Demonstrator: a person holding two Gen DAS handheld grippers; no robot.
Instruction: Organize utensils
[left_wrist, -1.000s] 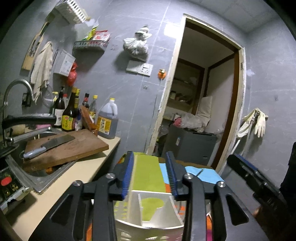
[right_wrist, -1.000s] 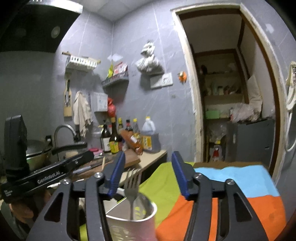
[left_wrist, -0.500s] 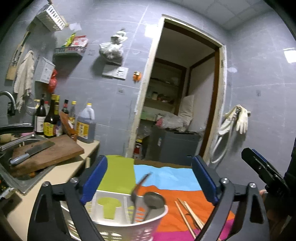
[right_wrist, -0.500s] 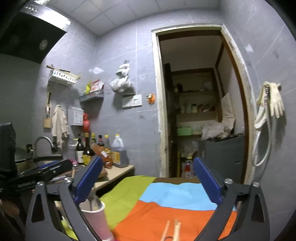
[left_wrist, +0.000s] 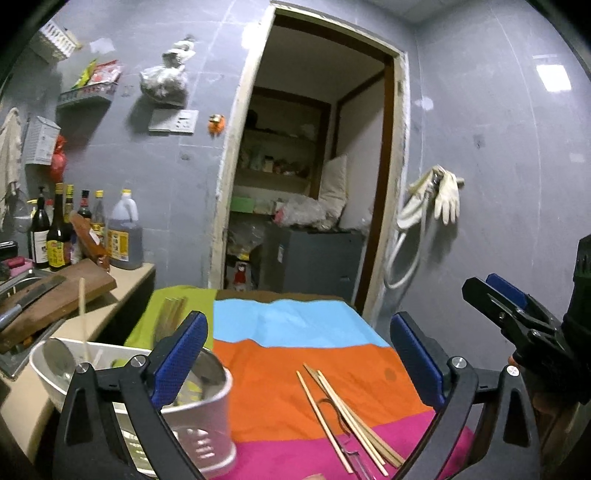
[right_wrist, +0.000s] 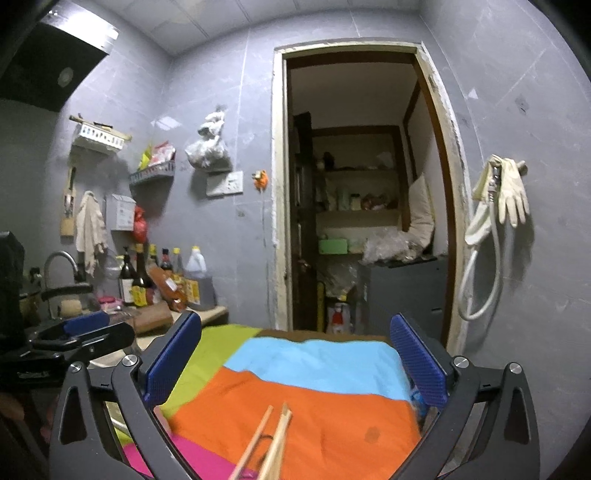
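Left gripper (left_wrist: 297, 354) and right gripper (right_wrist: 295, 360), fingers wide, empty; chopsticks (left_wrist: 345, 413) lie on striped cloth (left_wrist: 295, 354), right of utensil caddy (left_wrist: 199, 417).

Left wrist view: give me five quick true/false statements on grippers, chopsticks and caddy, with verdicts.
1. The left hand-held gripper is open and empty. True.
2. The wooden chopsticks lie on the striped cloth. True.
3. The chopsticks stand inside the white utensil caddy. False: those on the cloth lie to its right; only a single stick stands in it.
4. The right hand-held gripper is shut on a fork. False: it is open, holding nothing.
5. The knife rests on the cloth. False: it lies on the wooden cutting board.
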